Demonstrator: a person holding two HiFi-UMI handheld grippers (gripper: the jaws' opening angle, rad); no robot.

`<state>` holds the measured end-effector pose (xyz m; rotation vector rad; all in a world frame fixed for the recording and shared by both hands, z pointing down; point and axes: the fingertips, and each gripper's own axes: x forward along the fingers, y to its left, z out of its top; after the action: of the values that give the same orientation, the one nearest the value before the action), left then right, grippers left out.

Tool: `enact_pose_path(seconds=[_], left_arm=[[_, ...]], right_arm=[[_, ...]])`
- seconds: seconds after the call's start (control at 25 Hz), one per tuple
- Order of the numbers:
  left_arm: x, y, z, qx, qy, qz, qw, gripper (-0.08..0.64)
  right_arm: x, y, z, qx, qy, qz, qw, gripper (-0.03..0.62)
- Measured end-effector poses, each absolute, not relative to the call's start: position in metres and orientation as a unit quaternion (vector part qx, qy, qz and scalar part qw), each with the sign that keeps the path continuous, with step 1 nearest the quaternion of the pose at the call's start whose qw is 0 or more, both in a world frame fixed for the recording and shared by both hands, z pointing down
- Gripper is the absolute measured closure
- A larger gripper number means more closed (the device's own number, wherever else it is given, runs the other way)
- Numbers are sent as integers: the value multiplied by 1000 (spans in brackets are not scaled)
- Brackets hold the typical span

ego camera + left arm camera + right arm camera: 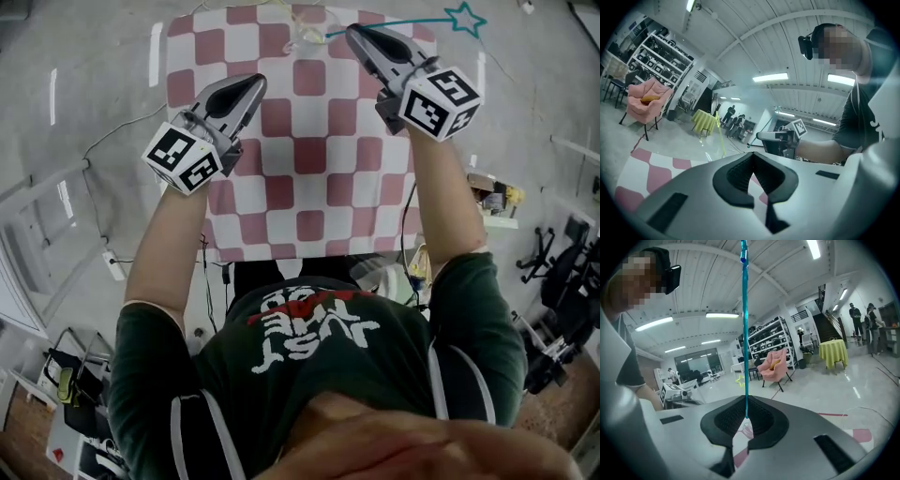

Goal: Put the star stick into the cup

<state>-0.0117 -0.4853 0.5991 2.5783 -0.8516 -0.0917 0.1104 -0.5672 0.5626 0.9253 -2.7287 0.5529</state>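
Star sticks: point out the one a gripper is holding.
The teal star stick, clamped in the right gripper's shut jaws. The yellow star stick stands farther off, not gripped.

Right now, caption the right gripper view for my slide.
Right tool shut on the blue star stick, clear cup beyond.

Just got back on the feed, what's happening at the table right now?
A person works over the checkered cloth with a gripper in each hand. The right gripper is clamped on the end of the teal star stick, whose star end points off to the right in the head view. The clear cup stands by that gripper's tip at the cloth's far edge; the stick is not in it yet. The left gripper is shut and empty.
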Motion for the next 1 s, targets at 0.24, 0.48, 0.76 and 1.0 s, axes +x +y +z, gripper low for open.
enact_pose_path(seconds=[0.24, 0.48, 0.76, 1.0], left_arm=[[-3, -501, 621, 933, -297, -31, 199, 551], [7, -510, 636, 935, -293, -28, 199, 551], [10, -511, 643, 934, -291, -29, 203, 551], [10, -510, 642, 934, -291, -33, 203, 551]], right_arm=[[100, -581, 596, 309, -925, 185, 120, 549], [96, -590, 622, 307, -923, 186, 142, 549], [91, -591, 633, 307, -920, 172, 171, 549], [87, -589, 641, 308, -916, 162, 202, 549]])
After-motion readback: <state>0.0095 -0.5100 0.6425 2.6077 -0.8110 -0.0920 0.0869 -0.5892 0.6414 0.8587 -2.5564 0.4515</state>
